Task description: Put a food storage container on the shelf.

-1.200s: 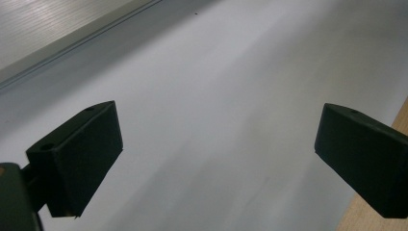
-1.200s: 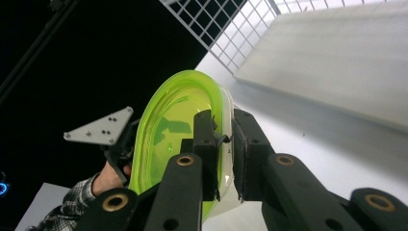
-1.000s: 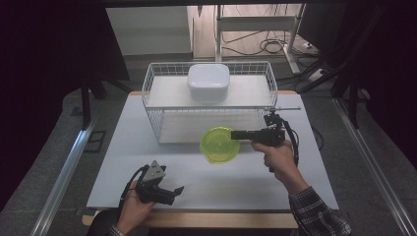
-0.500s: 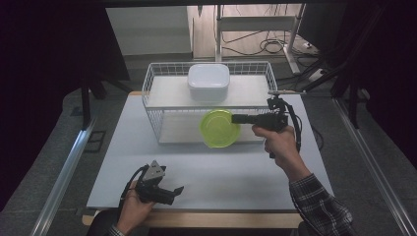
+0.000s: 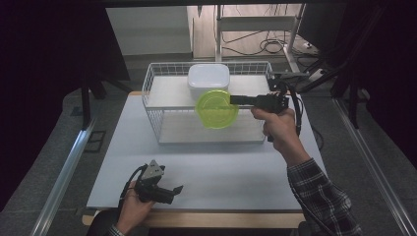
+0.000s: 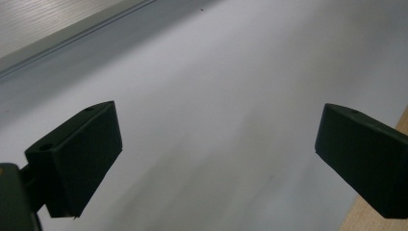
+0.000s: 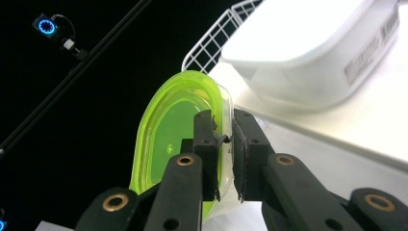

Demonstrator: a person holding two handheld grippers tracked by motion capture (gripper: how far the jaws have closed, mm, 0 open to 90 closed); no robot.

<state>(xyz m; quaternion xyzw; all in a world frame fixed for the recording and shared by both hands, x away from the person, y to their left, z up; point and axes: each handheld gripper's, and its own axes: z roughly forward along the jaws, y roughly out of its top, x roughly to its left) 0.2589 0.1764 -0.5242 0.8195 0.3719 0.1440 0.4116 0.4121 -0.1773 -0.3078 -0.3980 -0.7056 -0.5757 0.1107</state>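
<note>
R gripper [image 5: 235,100] is clamped on the rim of the green lid [image 5: 217,109]. Vs a sec ago it's come up off the table and now hangs over the front edge of the wire basket [image 5: 152,118], just in front of the white container [image 5: 208,78] inside. Looks headed onto that container; needs lining up first. L gripper [image 5: 172,189] sits idle near the table's front edge w/ jaws apart.

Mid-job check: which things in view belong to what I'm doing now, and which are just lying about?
In the job:
- green lid, clamped at its rim by the right gripper
- white container
- wire basket

Lying about:
- left gripper, open, low over the table
- cables on the floor behind
</note>
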